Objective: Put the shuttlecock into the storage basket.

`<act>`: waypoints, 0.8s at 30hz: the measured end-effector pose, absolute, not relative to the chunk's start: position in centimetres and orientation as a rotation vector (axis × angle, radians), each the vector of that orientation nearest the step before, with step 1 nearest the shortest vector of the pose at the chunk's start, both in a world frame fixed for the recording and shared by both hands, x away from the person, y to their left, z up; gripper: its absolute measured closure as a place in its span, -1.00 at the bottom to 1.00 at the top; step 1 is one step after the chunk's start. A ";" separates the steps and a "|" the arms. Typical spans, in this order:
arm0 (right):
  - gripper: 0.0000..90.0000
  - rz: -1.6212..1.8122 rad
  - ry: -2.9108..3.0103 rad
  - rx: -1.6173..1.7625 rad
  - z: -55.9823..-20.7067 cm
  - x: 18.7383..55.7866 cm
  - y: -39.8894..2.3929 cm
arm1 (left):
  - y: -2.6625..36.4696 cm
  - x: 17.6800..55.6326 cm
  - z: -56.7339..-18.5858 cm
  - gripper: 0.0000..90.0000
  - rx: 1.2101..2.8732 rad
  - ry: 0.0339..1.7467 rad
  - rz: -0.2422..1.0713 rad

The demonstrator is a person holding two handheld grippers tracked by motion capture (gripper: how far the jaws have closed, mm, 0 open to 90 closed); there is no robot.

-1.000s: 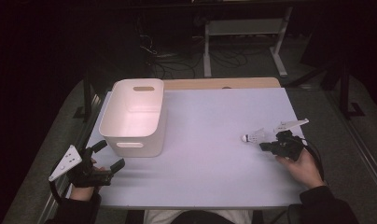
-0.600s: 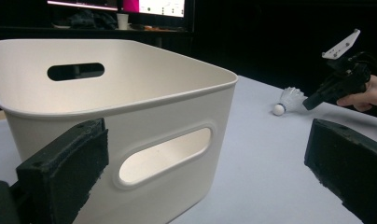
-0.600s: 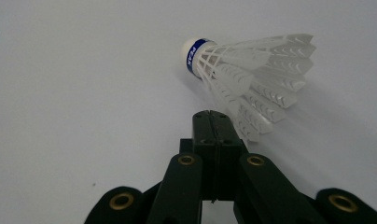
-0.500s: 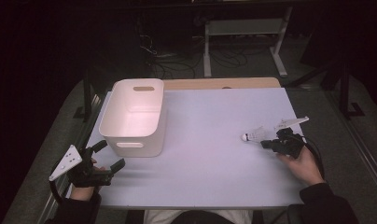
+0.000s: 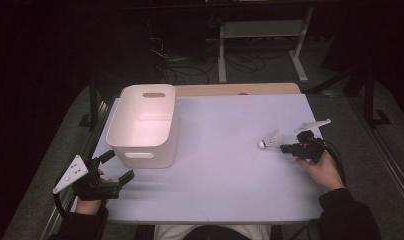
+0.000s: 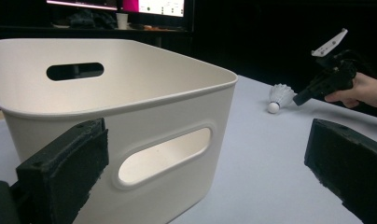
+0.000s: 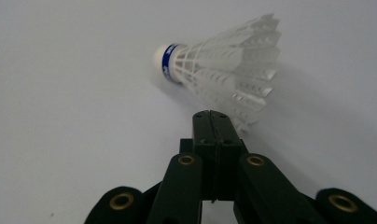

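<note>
Between the earlier high views and now, little is changing; my right gripper is creeping only slightly toward the shuttlecock, and my left gripper is staying where it was by the near left corner of the table. That small approach means I am lining up on the shuttlecock rather than taking it; nothing is between my jaws yet, and the pick-up is not begun.

Nearest to me, in the right gripper view, my right gripper's jaws are pressed flat together, tips just short of the shuttlecock's feather skirt; whether they are brushing the lowest feathers I cannot tell. My left gripper's jaws are standing spread wide, holding nothing, just beside the near end of the white bin.

The shuttlecock is lying on its side on the right part of the table, well apart from the bin; its long axis is running roughly level across the table, cork head with the blue band pointing toward the bin's side, feather skirt flaring toward my right gripper. In the left gripper view it is sitting beyond the bin, with my right gripper right at its skirt.

I judge I will need to spread these jaws before closing on it.
</note>
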State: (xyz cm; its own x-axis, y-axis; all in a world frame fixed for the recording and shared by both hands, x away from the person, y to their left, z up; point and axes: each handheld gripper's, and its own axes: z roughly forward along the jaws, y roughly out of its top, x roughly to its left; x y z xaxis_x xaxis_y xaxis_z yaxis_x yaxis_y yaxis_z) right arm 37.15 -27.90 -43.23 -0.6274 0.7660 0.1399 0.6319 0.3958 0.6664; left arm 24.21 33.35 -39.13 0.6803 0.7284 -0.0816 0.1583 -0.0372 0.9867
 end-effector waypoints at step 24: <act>0.98 1.057 2.451 1.308 -41.8 42.9 -27.0 | 33.4 24.2 -39.1 -1.00 1.569 0.750 0.533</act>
State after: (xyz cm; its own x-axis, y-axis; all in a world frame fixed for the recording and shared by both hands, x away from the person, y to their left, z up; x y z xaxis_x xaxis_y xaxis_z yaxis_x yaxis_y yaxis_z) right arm 42.90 -26.97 -41.85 -0.6010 0.7805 0.1721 0.6609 0.3641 0.6563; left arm 24.21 33.37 -39.15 0.6813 0.7271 -0.0844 0.1588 -0.0343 0.9867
